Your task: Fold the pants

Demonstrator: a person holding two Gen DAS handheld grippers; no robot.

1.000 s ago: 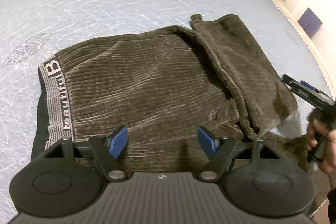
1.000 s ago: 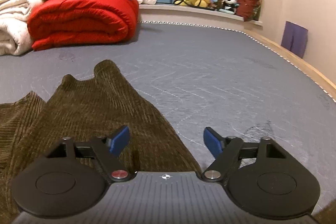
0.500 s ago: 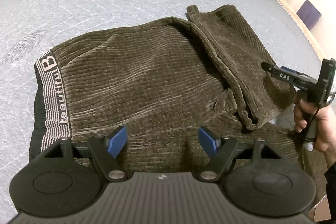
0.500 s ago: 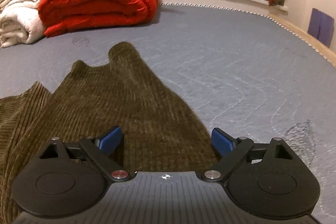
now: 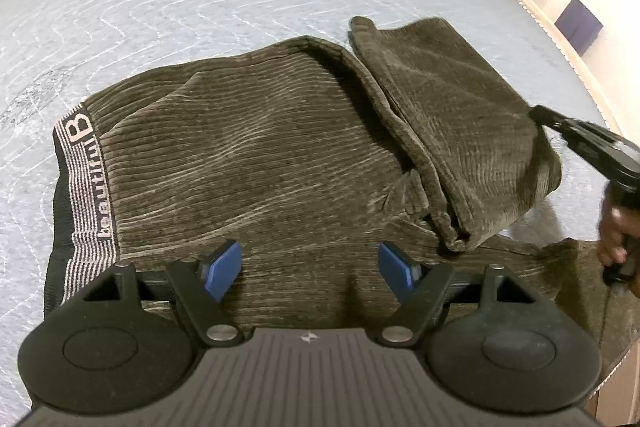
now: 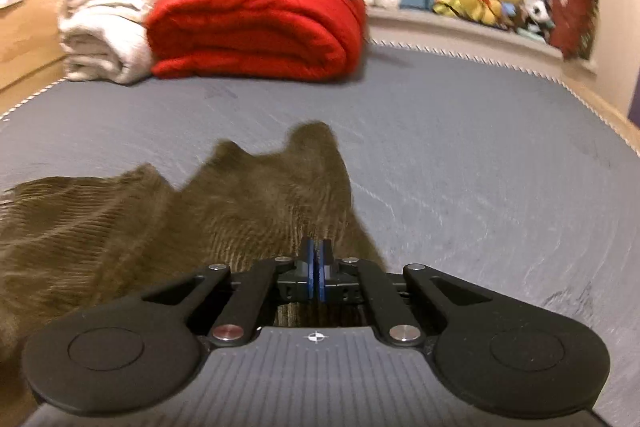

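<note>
Right wrist view: right gripper (image 6: 316,273) is pinching the pants (image 6: 240,211) at their edge.
Its jaws are pressing together on thin cloth, which may be slipping free; the left gripper (image 5: 310,269), jaws spread, is holding nothing beneath them.

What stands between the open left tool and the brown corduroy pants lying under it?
Nothing visible does. The left tool hangs open directly over the brown corduroy pants on the grey quilted mattress, with only bare fabric between its blue pads. The folded leg and the right tool, shut on the fabric, lie off to the right.
</note>
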